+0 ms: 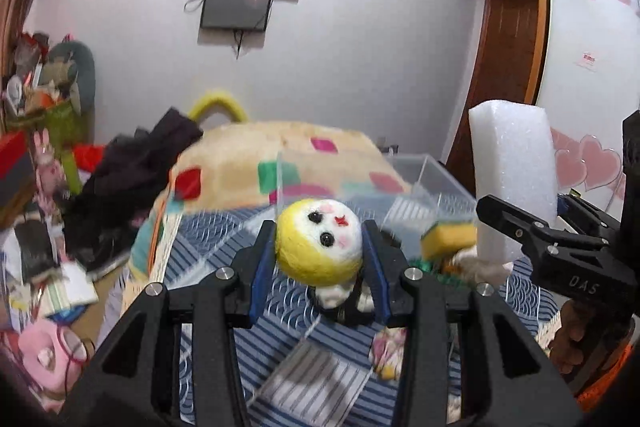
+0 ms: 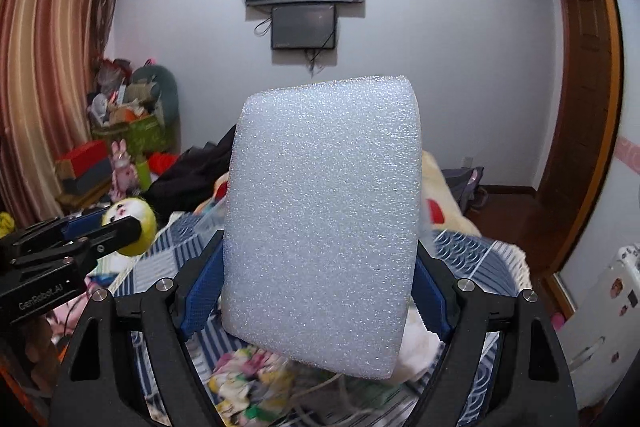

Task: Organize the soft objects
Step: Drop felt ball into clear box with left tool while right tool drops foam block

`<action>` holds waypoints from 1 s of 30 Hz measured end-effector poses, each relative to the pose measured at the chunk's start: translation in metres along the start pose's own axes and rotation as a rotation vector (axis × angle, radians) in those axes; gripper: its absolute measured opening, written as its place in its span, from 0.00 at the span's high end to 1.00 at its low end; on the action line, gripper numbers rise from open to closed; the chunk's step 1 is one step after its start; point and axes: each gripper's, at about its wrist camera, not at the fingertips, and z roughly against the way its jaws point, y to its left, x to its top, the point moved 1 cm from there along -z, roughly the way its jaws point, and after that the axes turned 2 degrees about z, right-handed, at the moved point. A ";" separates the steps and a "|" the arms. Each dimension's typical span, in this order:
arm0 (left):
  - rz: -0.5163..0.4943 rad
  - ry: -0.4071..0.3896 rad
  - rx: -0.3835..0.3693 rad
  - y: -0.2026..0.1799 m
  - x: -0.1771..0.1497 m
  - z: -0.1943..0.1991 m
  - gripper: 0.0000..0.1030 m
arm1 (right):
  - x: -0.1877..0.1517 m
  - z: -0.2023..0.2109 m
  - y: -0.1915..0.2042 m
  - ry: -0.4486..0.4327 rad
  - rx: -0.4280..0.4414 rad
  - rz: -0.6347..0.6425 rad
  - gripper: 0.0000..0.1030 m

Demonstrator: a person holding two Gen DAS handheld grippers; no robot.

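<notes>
Fingers of the right gripper (image 2: 320,291) are clamped on the sides of a white foam block (image 2: 324,219), the largest item, held upright above the bed (image 1: 224,227). Those of the left gripper (image 1: 320,247) pinch a small yellow-and-white plush doll (image 1: 318,241) by its head, short of the clear plastic bin (image 1: 424,183) on the bed's right side. The foam could probably tip out of its low grip, or the round doll squirt free, landing beside the bin near the yellow sponge (image 1: 448,237).
</notes>
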 end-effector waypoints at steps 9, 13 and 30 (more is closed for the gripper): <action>-0.019 -0.037 -0.010 -0.014 0.040 -0.023 0.59 | 0.023 -0.016 -0.015 -0.042 -0.019 -0.027 0.22; -0.013 -0.009 -0.018 -0.013 0.056 -0.045 0.59 | 0.027 -0.029 -0.019 -0.039 -0.029 -0.023 0.22; -0.072 0.254 0.026 -0.015 0.056 -0.168 0.59 | -0.001 -0.125 -0.013 0.381 0.106 0.060 0.22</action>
